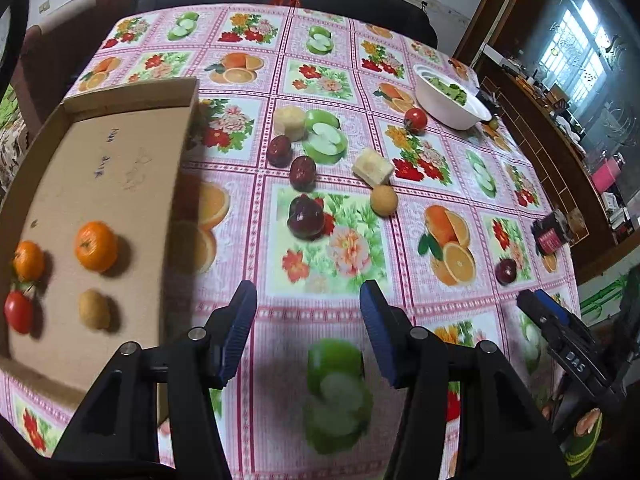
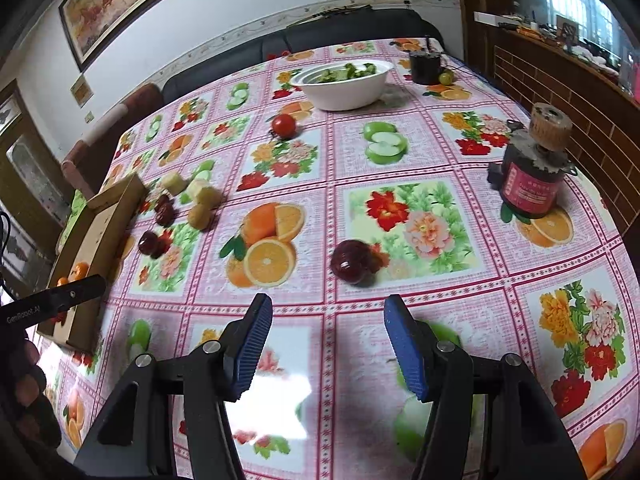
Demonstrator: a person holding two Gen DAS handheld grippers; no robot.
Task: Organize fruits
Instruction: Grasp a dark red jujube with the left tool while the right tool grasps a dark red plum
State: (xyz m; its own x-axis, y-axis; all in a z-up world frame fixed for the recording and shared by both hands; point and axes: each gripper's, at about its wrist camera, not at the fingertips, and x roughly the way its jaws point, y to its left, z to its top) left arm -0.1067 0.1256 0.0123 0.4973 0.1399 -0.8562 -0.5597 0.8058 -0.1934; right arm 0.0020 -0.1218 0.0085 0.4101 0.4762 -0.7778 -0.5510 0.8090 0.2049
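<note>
A cardboard tray (image 1: 120, 152) lies at the table's left and holds two oranges (image 1: 96, 245), a tomato (image 1: 18, 312) and a tan fruit (image 1: 94, 309). On the cloth lie several dark red fruits (image 1: 305, 217), a tan fruit (image 1: 383, 200), two pale cut pieces (image 1: 373, 166) and a tomato (image 1: 415, 120). My left gripper (image 1: 308, 300) is open and empty, above the cloth right of the tray. My right gripper (image 2: 328, 316) is open and empty, just short of a dark red fruit (image 2: 352, 266). The tray also shows in the right wrist view (image 2: 100, 224).
A white bowl of greens (image 2: 344, 88) stands at the far side. A dark jar with a red label (image 2: 532, 184) stands near the right edge. A dark cup (image 2: 425, 66) and a small green fruit (image 2: 445, 77) sit at the far right corner. A sofa runs behind the table.
</note>
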